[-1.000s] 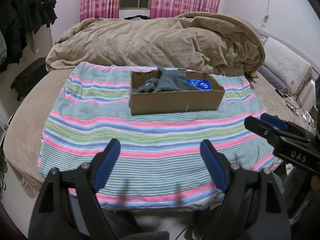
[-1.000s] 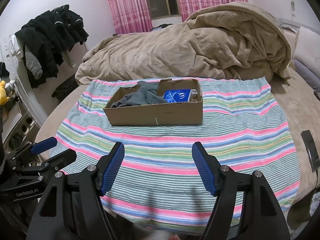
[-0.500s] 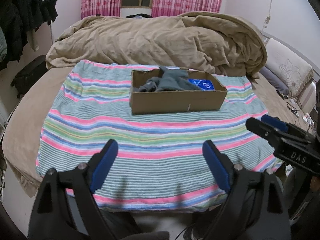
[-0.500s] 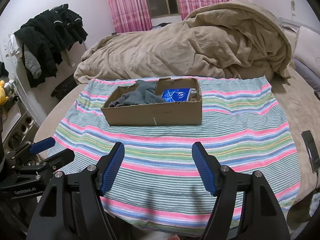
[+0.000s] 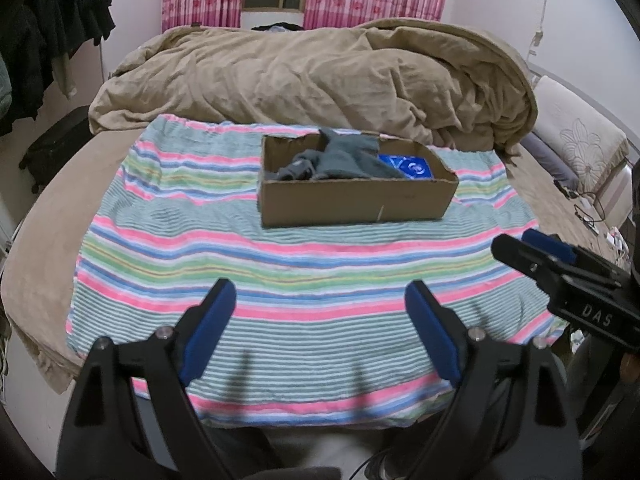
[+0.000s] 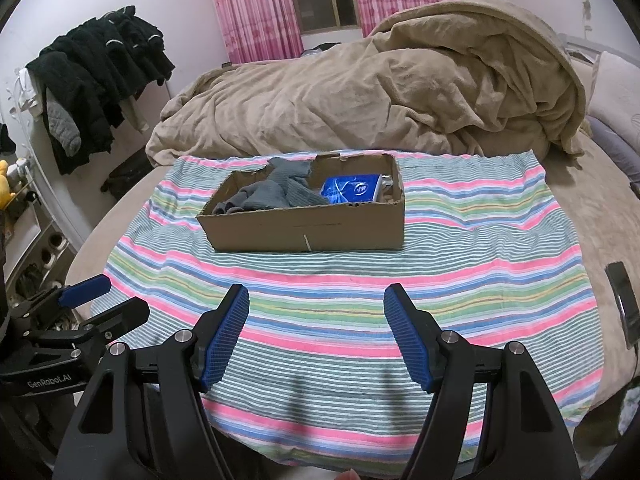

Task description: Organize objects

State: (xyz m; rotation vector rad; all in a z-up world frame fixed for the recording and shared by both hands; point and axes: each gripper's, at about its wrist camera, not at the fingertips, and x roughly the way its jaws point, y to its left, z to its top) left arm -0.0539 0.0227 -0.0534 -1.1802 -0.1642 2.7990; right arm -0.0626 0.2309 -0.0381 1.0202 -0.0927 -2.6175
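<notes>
Tongs are held wide apart and empty at the near edge of a bed: the left tongs (image 5: 320, 312) with blue pads spread over the striped blanket (image 5: 280, 264), the right tongs (image 6: 316, 320) likewise spread, nothing gripped by either. Each pair is glimpsed at the margin of the other's view, side by side at the foot of the blanket. Farther out, a cardboard box (image 6: 304, 230) is seen standing on the blanket, well apart from both pairs. Inside it, a grey garment (image 6: 276, 192) is heaped across the left and middle, and a blue packet (image 6: 352, 190) is lodged at the right end, partly overlapped by the cloth. Behind the box, a rumpled tan duvet (image 6: 380, 92) is piled across the bed. Pink curtains (image 6: 256, 12) are hung at the window beyond, and dark clothes (image 6: 100, 80) are draped at the left wall
</notes>
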